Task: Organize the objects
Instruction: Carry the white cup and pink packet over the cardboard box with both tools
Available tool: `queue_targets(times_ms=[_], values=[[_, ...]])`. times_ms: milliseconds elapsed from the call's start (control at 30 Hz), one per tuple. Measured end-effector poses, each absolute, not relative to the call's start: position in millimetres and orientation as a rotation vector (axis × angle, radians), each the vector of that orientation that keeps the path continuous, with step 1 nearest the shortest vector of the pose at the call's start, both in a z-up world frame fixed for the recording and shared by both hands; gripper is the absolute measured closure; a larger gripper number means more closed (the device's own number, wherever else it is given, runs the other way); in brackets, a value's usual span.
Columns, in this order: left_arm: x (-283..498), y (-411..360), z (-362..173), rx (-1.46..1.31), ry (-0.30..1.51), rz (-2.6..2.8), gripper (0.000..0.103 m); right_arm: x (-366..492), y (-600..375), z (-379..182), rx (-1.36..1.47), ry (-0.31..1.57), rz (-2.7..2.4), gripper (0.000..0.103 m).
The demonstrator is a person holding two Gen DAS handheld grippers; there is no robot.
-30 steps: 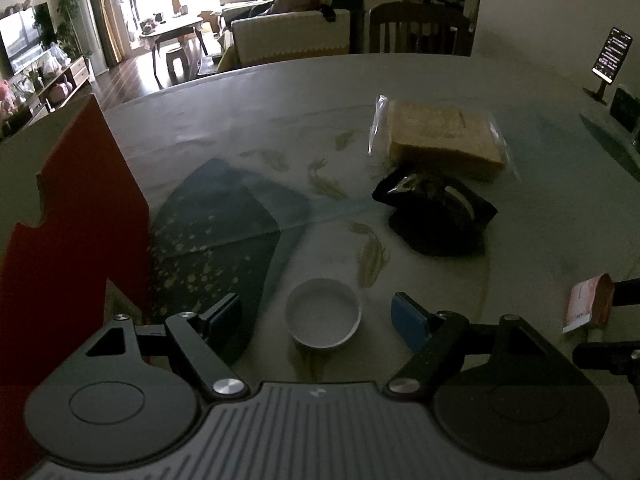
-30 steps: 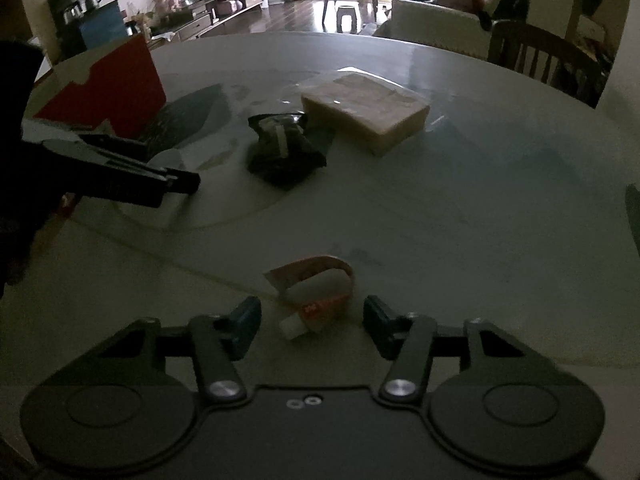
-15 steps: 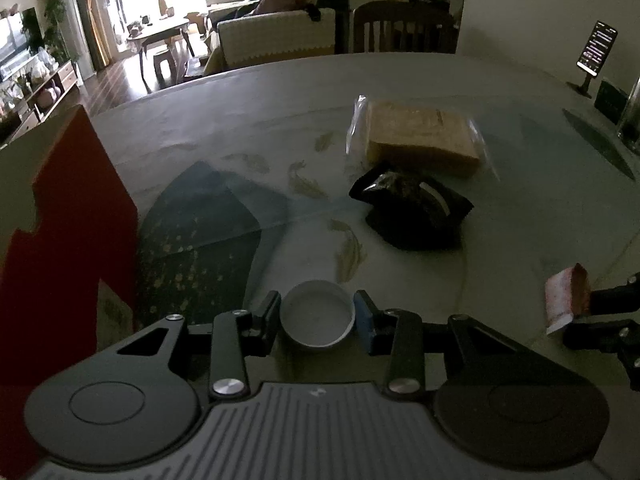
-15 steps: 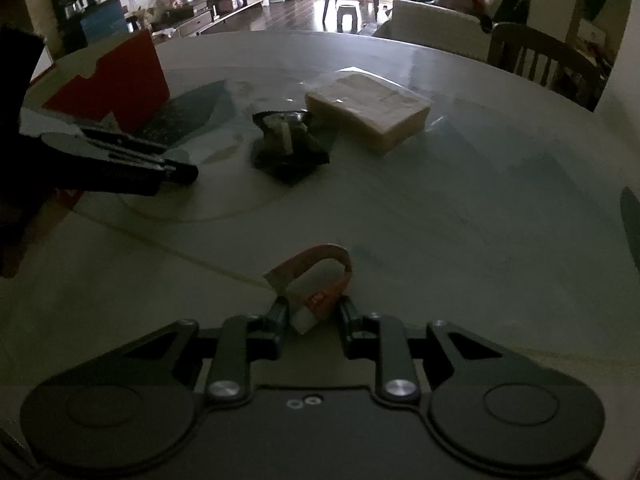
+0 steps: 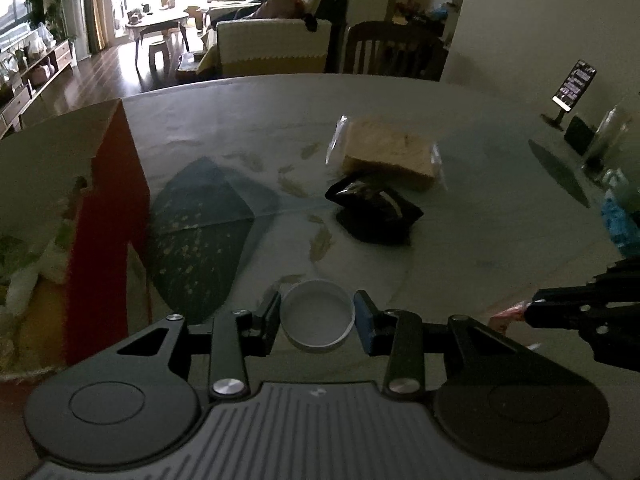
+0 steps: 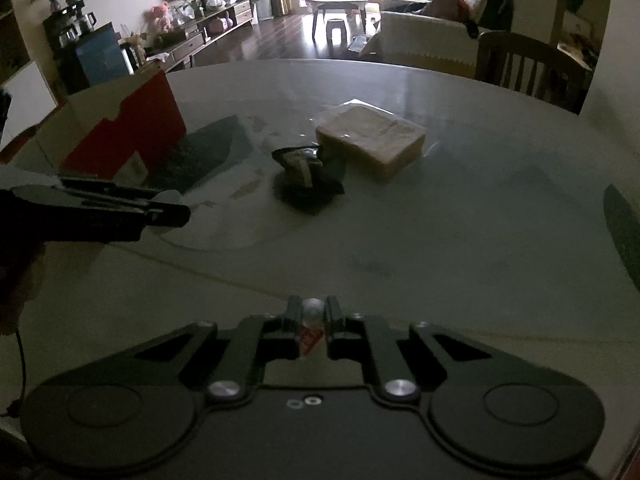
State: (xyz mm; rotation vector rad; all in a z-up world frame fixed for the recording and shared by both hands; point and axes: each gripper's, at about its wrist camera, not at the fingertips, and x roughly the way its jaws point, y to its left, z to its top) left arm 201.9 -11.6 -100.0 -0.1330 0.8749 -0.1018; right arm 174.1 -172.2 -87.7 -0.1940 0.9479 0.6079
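Left gripper (image 5: 317, 317) fingers clamp a white round lid (image 5: 317, 315); right gripper (image 6: 313, 317) fingers pinch a small tube (image 6: 311, 326) above the tabletop (image 6: 460, 208)

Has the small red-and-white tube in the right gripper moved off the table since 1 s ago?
Yes. The small red-and-white tube lay on the glass table between open fingers; now the right gripper is shut on it and no longer shows it resting on the glass.

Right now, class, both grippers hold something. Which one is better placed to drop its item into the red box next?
Left. The left gripper, shut on the white lid, is right beside the red box. The right gripper, shut on the packet, is farther from it.
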Motion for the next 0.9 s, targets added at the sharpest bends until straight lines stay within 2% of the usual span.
queue_targets(times_ms=[433, 900], values=[[159, 18, -58, -0.134, 0.818, -0.145, 0.065, 146, -140, -30, -0.149, 0.838, 0.672, 0.093], [128, 100, -28, -0.135, 0.763, -0.088, 0.065, 137, -29, 20, -0.179, 0.713, 0.807, 0.093]])
